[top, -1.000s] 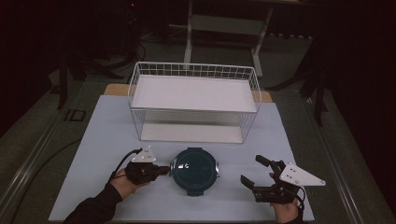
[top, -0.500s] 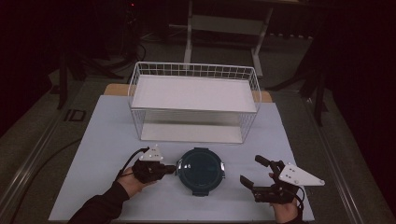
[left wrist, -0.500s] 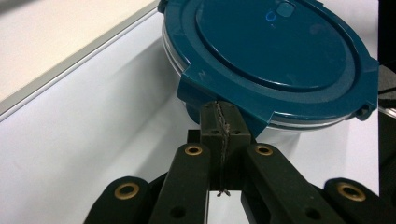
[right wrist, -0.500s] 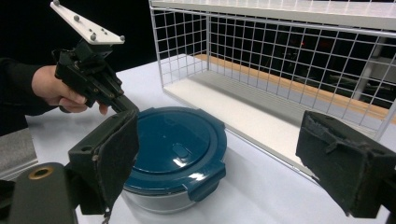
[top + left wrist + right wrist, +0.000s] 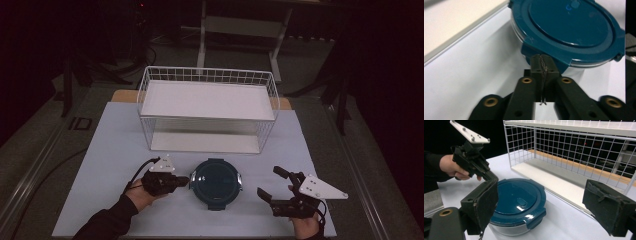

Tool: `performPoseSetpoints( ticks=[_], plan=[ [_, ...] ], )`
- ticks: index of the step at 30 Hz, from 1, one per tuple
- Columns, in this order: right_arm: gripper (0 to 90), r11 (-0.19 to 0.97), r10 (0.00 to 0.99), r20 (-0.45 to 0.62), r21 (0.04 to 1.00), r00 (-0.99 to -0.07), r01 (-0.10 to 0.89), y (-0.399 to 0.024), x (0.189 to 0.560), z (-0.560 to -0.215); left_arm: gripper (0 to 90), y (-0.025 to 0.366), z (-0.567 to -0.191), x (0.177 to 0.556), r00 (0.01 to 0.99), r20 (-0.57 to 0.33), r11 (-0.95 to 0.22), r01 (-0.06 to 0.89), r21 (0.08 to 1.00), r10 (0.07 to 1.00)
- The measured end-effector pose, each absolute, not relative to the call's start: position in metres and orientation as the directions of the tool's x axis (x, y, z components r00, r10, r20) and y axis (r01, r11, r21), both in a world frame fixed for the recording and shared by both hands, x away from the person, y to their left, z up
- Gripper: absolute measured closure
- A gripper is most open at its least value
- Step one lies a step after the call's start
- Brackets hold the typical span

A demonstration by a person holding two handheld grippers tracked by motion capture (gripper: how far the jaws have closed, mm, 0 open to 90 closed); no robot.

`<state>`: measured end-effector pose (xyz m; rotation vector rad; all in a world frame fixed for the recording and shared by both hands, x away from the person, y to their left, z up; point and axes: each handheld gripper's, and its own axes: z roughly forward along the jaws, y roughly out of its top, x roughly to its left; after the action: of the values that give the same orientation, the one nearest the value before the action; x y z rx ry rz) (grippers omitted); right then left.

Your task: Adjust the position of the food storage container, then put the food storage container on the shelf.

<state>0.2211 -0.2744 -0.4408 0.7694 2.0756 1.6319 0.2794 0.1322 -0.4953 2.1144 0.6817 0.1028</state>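
While left hand-held gripper lies level, jaws pressed together against container lid's edge, right hand-held gripper gapes apart

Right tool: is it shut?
No, in the right gripper view the right tool stands wide open, its pads far apart, the blue container between them.

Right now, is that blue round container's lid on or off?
On. The blue lid sits flat over the clear container, its clip tabs folded down at the rim.

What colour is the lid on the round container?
Dark teal-blue lid, clearest in the left gripper view.
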Motion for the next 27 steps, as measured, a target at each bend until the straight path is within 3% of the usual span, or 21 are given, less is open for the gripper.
performPoseSetpoints(
  ticks=[2, 3, 4, 6, 7, 8, 9, 11, 14, 26, 27],
  plan=[
    [12.8, 0.169, 0.632, 0.032, 0.969, -0.774, 0.178, -0.275, 0.221, -0.44, 65.3, 0.137, -0.489, 0.279, 0.836, -0.19, -0.428, 0.443, 0.787, 0.515],
    [12.8, 0.17, 0.63, 0.033, 0.969, -0.776, 0.179, -0.275, 0.221, -0.44, 65.3, 0.139, -0.485, 0.279, 0.835, -0.203, -0.411, 0.446, 0.795, 0.512],
    [12.8, 0.172, 0.627, 0.033, 0.969, -0.778, 0.179, -0.275, 0.221, -0.44, 54.5, 0.14, -0.482, 0.278, 0.835, -0.209, -0.4, 0.445, 0.801, 0.51],
    [12.4, 0.172, 0.622, 0.031, 0.969, -0.783, 0.175, -0.274, 0.221, -0.439, 43.3, 0.144, -0.472, 0.274, 0.833, -0.234, -0.352, 0.444, 0.824, 0.501],
    [12.4, 0.172, 0.622, 0.031, 0.969, -0.783, 0.175, -0.274, 0.221, -0.439, 30.6, 0.144, -0.472, 0.274, 0.833, -0.234, -0.352, 0.444, 0.824, 0.501],
    [11.7, 0.175, 0.619, 0.028, 0.969, -0.785, 0.173, -0.273, 0.221, -0.439, 30.6, 0.146, -0.468, 0.272, 0.835, -0.239, -0.351, 0.445, 0.824, 0.496],
    [11.3, 0.18, 0.618, 0.02, 0.969, -0.786, 0.167, -0.272, 0.22, -0.439, 18.8, 0.147, -0.464, 0.27, 0.832, -0.235, -0.338, 0.439, 0.833, 0.502],
    [11.1, 0.184, 0.619, 0.012, 0.97, -0.785, 0.16, -0.272, 0.22, -0.439, 8.7, 0.147, -0.462, 0.268, 0.83, -0.228, -0.33, 0.433, 0.839, 0.509],
    [10.8, 0.181, 0.625, 0.003, 0.972, -0.78, 0.149, -0.27, 0.219, -0.437, 1.5, 0.148, -0.455, 0.267, 0.816, -0.263, -0.293, 0.456, 0.84, 0.514],
    [13.4, 0.165, 0.642, -0.012, 0.979, -0.767, 0.122, -0.264, 0.222, -0.423, 2.3, 0.137, -0.445, 0.279, 0.787, -0.308, -0.252, 0.496, 0.831, 0.535],
    [13.9, 0.162, 0.641, -0.006, 0.979, -0.767, 0.127, -0.263, 0.224, -0.423, 3.2, 0.136, -0.449, 0.283, 0.762, -0.309, -0.25, 0.518, 0.818, 0.569]
  ],
)
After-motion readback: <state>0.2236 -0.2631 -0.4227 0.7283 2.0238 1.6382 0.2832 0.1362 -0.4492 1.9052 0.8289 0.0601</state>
